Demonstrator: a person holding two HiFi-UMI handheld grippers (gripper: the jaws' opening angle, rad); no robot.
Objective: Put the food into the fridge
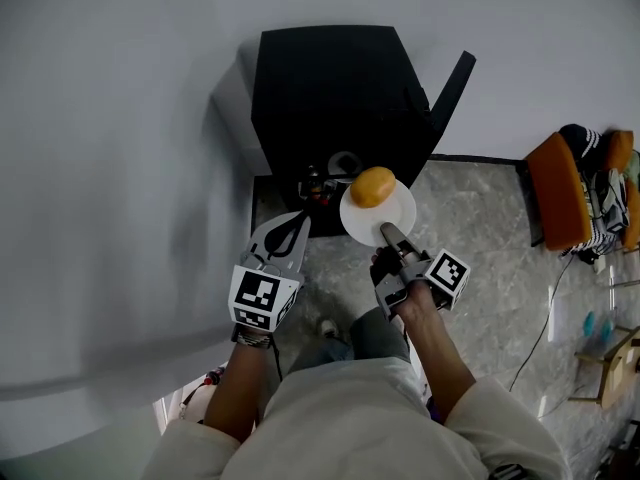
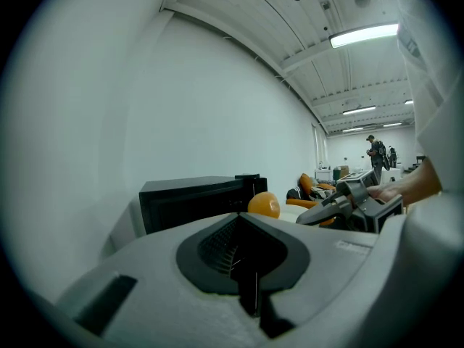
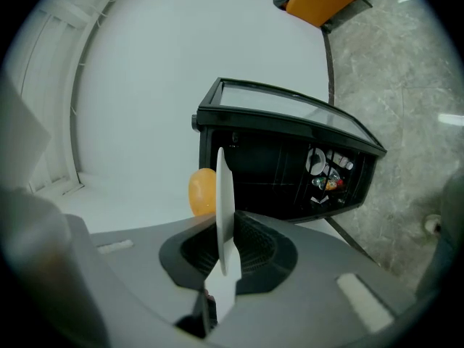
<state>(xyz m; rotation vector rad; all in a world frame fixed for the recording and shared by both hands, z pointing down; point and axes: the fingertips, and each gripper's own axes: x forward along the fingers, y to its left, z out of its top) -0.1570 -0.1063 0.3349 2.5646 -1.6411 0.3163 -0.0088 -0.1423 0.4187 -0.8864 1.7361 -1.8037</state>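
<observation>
Food (image 1: 372, 186) sits on the plate (image 1: 400, 213) that my right gripper (image 1: 385, 230) clamps in its jaws, not yet in the fridge (image 1: 330, 88); my left gripper (image 1: 300, 223) has its jaws together on nothing.

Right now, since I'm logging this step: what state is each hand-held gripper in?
Left hand-held gripper: closed, nothing between its jaws.
Right hand-held gripper: closed on the edge of the white plate, which carries a round orange food.

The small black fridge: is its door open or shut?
Open: the small black fridge shows its dark inside with small items, and its door stands swung aside.
</observation>
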